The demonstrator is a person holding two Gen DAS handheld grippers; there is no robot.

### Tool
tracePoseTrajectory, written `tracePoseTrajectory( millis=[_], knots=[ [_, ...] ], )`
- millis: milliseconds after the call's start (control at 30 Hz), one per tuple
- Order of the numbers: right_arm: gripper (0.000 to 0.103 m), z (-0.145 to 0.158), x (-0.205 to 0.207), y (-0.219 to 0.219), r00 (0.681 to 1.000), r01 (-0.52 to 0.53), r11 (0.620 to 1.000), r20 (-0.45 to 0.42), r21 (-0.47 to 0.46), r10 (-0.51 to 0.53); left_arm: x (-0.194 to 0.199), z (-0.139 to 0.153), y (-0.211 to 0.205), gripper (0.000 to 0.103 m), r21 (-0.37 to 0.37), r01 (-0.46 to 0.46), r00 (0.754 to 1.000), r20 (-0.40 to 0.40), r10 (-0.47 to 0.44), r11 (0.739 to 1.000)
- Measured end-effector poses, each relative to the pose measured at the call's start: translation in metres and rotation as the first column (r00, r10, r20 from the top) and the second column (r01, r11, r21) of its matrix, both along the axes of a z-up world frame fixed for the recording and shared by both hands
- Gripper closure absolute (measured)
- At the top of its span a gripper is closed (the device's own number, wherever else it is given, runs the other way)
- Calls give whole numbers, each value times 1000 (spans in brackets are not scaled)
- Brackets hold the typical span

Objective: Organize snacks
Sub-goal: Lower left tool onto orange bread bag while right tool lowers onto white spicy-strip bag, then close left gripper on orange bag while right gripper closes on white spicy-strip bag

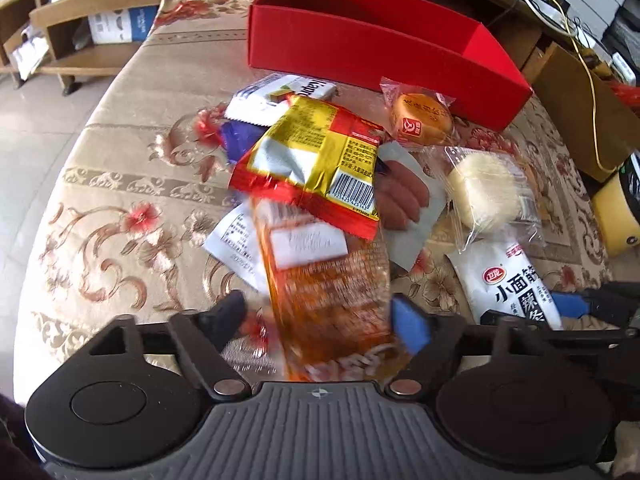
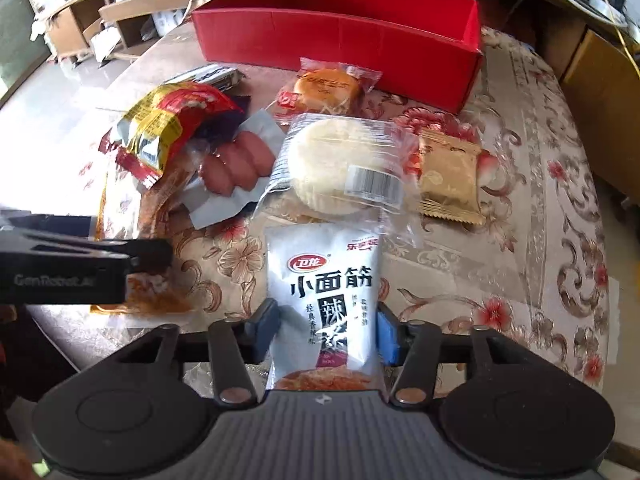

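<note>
Right wrist view first: your right gripper (image 2: 326,332) has its blue pads set against both edges of the white spicy-strip packet (image 2: 324,300), so you are grasping it, low over the tablecloth (image 2: 520,240). Beyond it lie the pale round cake in clear wrap (image 2: 332,168), the small gold packet (image 2: 448,180), the sausage pack (image 2: 236,164) and the orange bun (image 2: 326,88).

In the left wrist view, your left gripper (image 1: 320,320) straddles the long orange packet (image 1: 332,300). The blue pad touches one side, but the dark pad on the other side appears to stand clear, so I read it as not yet clenched. The packet is blurred, and whether it is lifted or resting I cannot tell. The yellow-and-red bag (image 1: 316,160) lies over its far end, with a white wafer packet (image 1: 280,96) behind.

Farthest off, the red box (image 2: 340,36) stands open. What shows of its inside holds nothing, though the near wall hides its floor. By my reckoning the sorting has barely begun: every snack you can see is outside the box. A white slip under the pile is unreadable.
</note>
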State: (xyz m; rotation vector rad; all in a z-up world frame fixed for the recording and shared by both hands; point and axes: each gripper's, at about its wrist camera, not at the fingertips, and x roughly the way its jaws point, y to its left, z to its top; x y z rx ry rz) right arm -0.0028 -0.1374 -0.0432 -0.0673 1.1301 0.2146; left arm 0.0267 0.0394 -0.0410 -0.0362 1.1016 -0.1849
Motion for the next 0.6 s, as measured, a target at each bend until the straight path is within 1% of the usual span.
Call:
tracePoseTrajectory(
  millis=[33, 100, 133, 167, 200, 233, 300, 367, 433, 500, 533, 600],
  knots=[
    [34, -1, 0, 3, 1000, -12, 1000, 2, -4, 12, 2, -1, -2, 11, 12, 4, 1000, 3, -4, 1000],
    [20, -6, -2, 12, 998, -65, 998, 6, -21, 65, 4, -4, -7, 6, 35, 13, 1000, 7, -14, 999],
    [20, -7, -3, 15, 997, -72, 997, 15, -38, 73, 5, -5, -8, 5, 44, 16, 1000, 9, -16, 999],
    [21, -6, -4, 15, 997, -71, 997, 15, -35, 72, 5, -6, -9, 6, 49, 18, 1000, 7, -19, 999],
    [31, -4, -3, 12, 998, -60, 998, 16, -31, 60, 4, -5, -7, 9, 47, 20, 1000, 7, -20, 999],
    [46, -2, -4, 9, 999, -45, 998, 22, -34, 46, 3, -4, -5, 11, 42, 17, 1000, 7, -18, 999],
    [51, 2, -5, 3, 999, -29, 1000, 12, 3, 29, 0, 0, 2, 28, 10, 7, 1000, 3, -7, 1000],
    [55, 3, -7, 2, 999, -32, 999, 17, 4, 32, -2, 4, 6, 37, -20, 2, 1000, -5, -2, 1000],
    [66, 8, -8, -2, 999, -25, 999, 24, 31, 24, -3, 4, 7, 39, -29, -2, 1000, -11, 2, 1000],
    [71, 15, -10, -6, 999, -15, 998, 31, 68, 13, -6, 7, 7, 41, -32, 2, 1000, -9, -2, 999],
    [74, 16, -10, -8, 999, -10, 997, 34, 71, 8, -7, 8, 7, 41, -30, 7, 1000, -7, -7, 1000],
    [74, 14, -9, -8, 999, -3, 998, 32, 69, 0, -9, 9, 6, 42, -25, 13, 1000, -7, -13, 1000]
  ],
)
